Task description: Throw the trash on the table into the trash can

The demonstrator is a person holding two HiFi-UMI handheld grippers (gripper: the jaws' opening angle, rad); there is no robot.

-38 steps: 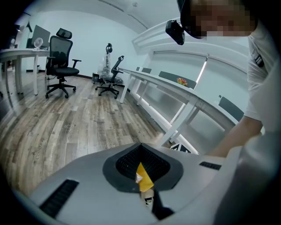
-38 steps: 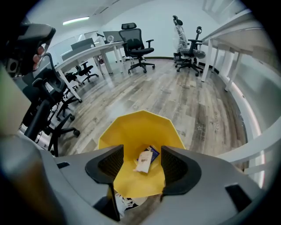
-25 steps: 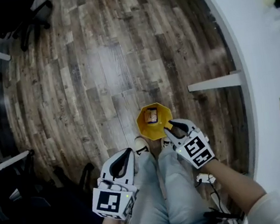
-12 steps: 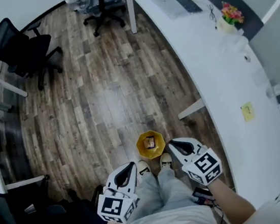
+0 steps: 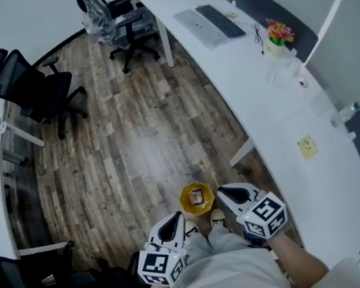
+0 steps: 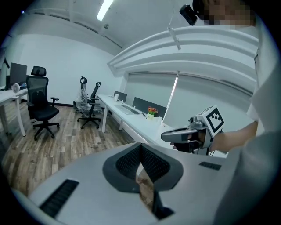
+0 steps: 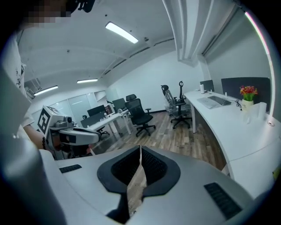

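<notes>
**Head view: both grippers shut, nothing held**

Left gripper (image 5: pixel 176 218) and right gripper (image 5: pixel 225 193): jaws closed together, empty. The yellow trash can (image 5: pixel 184 197) sits just ahead, between them, with a brown scrap (image 5: pixel 198 198) inside. A yellow paper slip (image 5: pixel 307 146) lies on the table (image 5: pixel 274 108), ahead-right of my right gripper, well apart. I judge it light, limp and flat; pinch it at an edge.
</notes>
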